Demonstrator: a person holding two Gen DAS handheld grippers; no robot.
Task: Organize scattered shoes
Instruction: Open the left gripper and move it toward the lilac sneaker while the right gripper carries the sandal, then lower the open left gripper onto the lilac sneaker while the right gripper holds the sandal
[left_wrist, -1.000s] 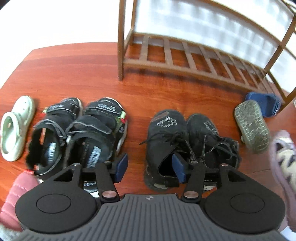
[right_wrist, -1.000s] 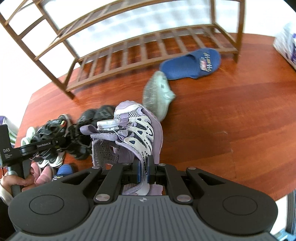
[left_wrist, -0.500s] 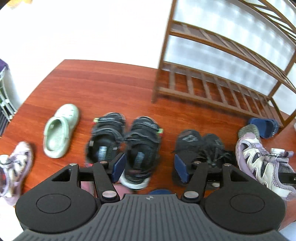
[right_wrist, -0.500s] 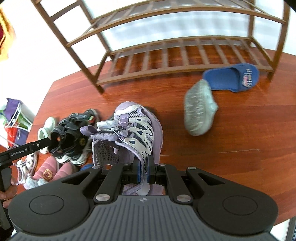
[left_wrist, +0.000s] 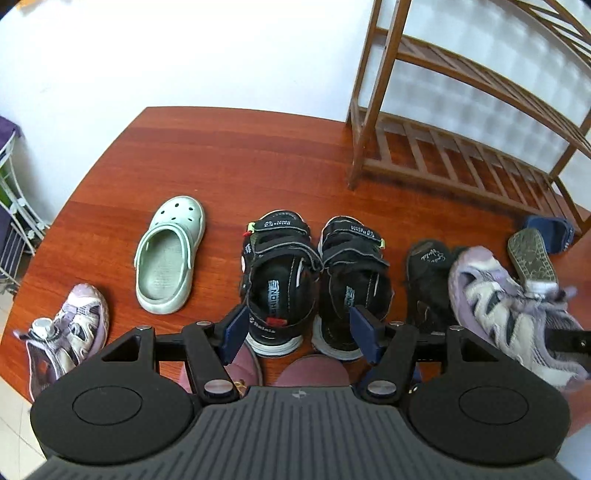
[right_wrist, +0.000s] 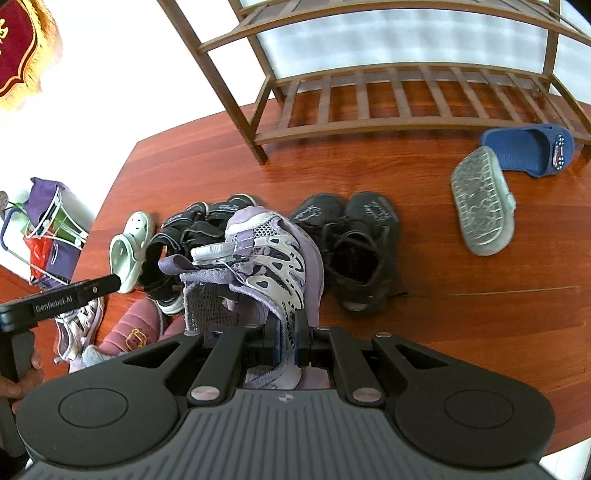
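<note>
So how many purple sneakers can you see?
2. One purple sneaker is pinched in the right gripper, above the floor. The other sneaker lies at the far left, beyond the green clog.

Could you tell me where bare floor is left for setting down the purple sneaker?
Bare floor lies right of the black lace-up pair, below the upturned grey clog, and between the shoe row and the rack. The left side, around the sandals, is crowded.
</note>
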